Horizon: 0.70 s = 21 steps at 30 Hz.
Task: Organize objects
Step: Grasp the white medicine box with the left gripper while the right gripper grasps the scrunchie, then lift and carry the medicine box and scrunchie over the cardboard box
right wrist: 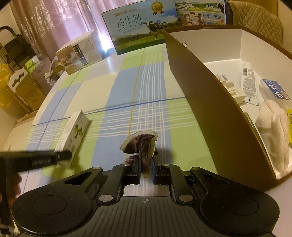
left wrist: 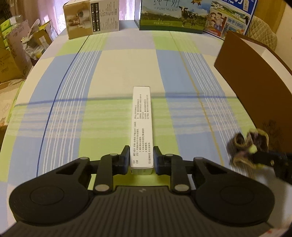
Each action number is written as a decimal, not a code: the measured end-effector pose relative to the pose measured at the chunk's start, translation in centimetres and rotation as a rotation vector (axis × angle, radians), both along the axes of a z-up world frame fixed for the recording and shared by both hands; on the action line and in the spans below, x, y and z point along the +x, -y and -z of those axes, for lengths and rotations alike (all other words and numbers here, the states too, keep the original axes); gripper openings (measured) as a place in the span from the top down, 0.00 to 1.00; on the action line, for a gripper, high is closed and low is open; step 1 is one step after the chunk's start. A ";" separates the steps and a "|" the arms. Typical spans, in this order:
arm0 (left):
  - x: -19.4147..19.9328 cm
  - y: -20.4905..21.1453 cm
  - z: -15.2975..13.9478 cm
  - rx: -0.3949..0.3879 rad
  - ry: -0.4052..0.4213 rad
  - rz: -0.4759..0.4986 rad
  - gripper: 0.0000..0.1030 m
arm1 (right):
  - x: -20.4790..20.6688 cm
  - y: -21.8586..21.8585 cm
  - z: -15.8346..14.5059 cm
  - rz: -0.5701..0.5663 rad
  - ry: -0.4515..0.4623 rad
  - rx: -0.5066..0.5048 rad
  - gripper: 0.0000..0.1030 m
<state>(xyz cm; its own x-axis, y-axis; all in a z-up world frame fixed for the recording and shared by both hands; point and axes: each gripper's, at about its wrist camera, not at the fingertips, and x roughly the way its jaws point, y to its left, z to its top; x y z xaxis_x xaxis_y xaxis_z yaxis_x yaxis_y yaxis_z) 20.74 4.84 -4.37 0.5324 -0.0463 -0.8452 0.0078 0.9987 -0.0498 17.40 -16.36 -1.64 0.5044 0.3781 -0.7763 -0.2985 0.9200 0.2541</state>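
Note:
A long white carton (left wrist: 141, 124) printed with small text lies on the checked tablecloth, pointing away from me. My left gripper (left wrist: 141, 157) is shut on its near end, both pads pressed against its sides. The same carton (right wrist: 74, 134) shows at left in the right wrist view, with the left gripper's finger (right wrist: 54, 156) on it. My right gripper (right wrist: 146, 168) is shut on a dark purple velvety cloth (right wrist: 141, 145) with a pale edge, held just above the table. That cloth (left wrist: 246, 145) also appears at the right edge of the left wrist view.
A brown open box (right wrist: 209, 102) with white inner walls stands at the right, holding a white tube (right wrist: 249, 82), a blue packet (right wrist: 275, 89), a white cloth (right wrist: 273, 131) and other small items. Milk cartons (left wrist: 171, 16) and a tan box (left wrist: 91, 18) line the table's far edge.

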 end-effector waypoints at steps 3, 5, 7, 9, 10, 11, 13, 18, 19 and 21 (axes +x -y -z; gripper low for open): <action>-2.4 0.5 -0.2 0.004 -0.019 -0.004 0.79 | -1.0 0.3 -0.1 -0.012 -0.012 0.007 0.93; -4.3 0.9 -0.3 0.003 -0.034 -0.001 0.79 | -1.8 0.5 0.0 -0.021 -0.021 0.007 0.93; -6.2 1.6 -0.5 0.011 -0.047 0.000 0.79 | -2.8 0.9 0.1 -0.029 -0.038 0.009 0.93; -8.0 2.1 -0.5 0.008 -0.055 -0.003 0.79 | -3.9 1.4 0.3 -0.042 -0.054 0.008 0.93; -8.8 2.3 -0.6 0.002 -0.061 -0.007 0.79 | -4.5 1.6 0.4 -0.050 -0.057 0.003 0.93; -9.5 2.4 -0.5 -0.006 -0.069 -0.015 0.79 | -5.0 1.8 0.4 -0.056 -0.055 -0.001 0.93; -10.5 2.5 -0.6 -0.023 -0.079 -0.026 0.78 | -5.9 2.1 0.3 -0.070 -0.051 -0.005 0.93; -10.4 2.7 -0.7 -0.029 -0.093 -0.011 0.78 | -6.6 2.2 0.3 -0.088 -0.038 -0.017 0.65; -10.3 2.7 -0.8 -0.036 -0.093 -0.011 0.78 | -6.6 2.3 0.2 -0.076 -0.022 -0.014 0.46; -9.8 2.8 -0.8 -0.041 -0.093 -0.005 0.77 | -6.5 2.2 0.0 -0.064 0.009 -0.006 0.38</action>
